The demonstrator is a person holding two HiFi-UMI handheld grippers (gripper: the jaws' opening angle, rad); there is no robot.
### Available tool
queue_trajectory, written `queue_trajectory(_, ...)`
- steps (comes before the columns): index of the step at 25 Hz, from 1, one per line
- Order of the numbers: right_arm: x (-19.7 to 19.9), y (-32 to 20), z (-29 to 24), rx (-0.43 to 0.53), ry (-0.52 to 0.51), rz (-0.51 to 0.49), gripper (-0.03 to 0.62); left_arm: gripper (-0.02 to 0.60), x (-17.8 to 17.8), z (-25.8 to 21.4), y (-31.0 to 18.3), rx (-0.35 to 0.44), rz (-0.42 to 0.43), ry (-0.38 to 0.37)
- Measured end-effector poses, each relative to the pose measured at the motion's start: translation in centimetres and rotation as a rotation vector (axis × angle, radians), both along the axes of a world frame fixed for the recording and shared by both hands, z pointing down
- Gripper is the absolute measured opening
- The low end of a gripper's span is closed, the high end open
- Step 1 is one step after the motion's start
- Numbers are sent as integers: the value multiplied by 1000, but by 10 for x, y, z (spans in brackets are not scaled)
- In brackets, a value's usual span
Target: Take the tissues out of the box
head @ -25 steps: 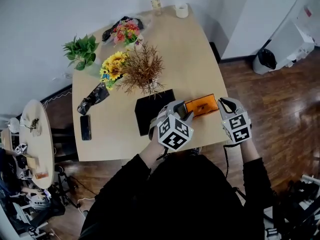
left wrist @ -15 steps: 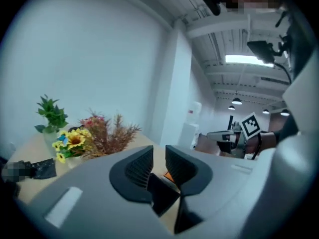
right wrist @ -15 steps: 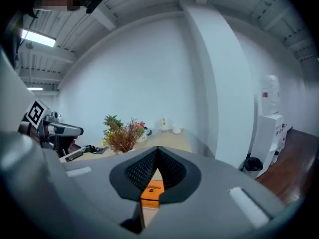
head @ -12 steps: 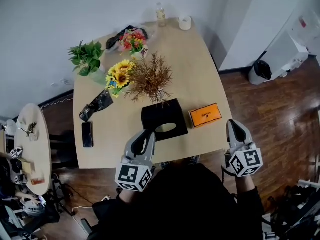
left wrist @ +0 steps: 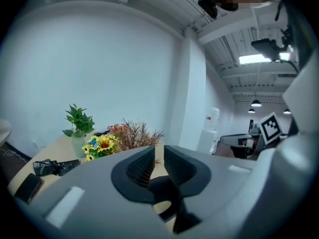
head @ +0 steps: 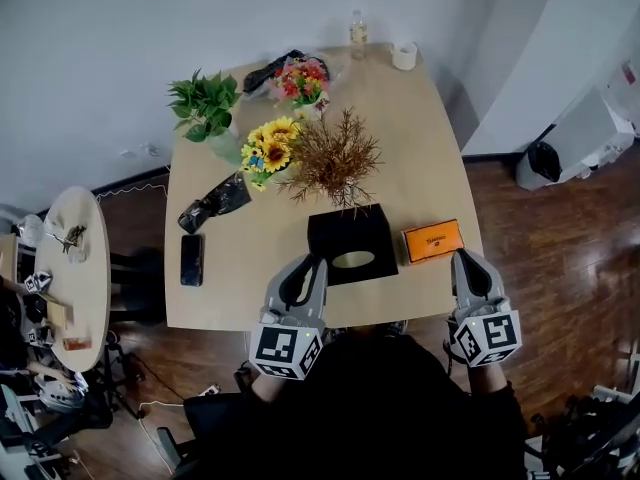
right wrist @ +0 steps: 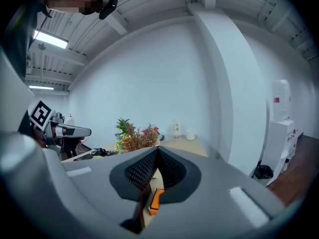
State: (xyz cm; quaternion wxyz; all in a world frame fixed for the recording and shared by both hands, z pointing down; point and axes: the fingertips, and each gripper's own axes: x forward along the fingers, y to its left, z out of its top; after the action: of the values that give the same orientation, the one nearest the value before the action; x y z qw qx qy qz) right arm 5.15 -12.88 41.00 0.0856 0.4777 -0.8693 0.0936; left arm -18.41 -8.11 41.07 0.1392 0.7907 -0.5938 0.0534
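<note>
Tissue box (head: 349, 236) sits on the worktop (head: 225, 290) just ahead of the left hand-held gripper (head: 303, 267), farther from the right hand-held gripper (head: 468, 262), oval slot (head: 352, 260) facing up. Both are clenched, holding nothing.

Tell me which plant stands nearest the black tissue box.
The dry brown twig bunch, behind the black square tissue box; the yellow sunflowers, green leafy plant and pink flowers stand farther off.
</note>
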Motion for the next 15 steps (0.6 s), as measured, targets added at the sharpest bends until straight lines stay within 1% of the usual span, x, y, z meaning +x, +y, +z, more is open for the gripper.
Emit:
queue_trajectory(5, -20, -3, -15, 66, 21, -27, 0, 38, 4, 5, 2, -25, 20, -17)
queue_trajectory(11, -39, -15, -47, 169, 29, -74, 0, 37, 9, 2, 0, -19, 25, -33)
queue_trajectory(15, -40, -13, -50, 184, 36, -84, 0, 38, 11, 6, 3, -30, 28, -43)
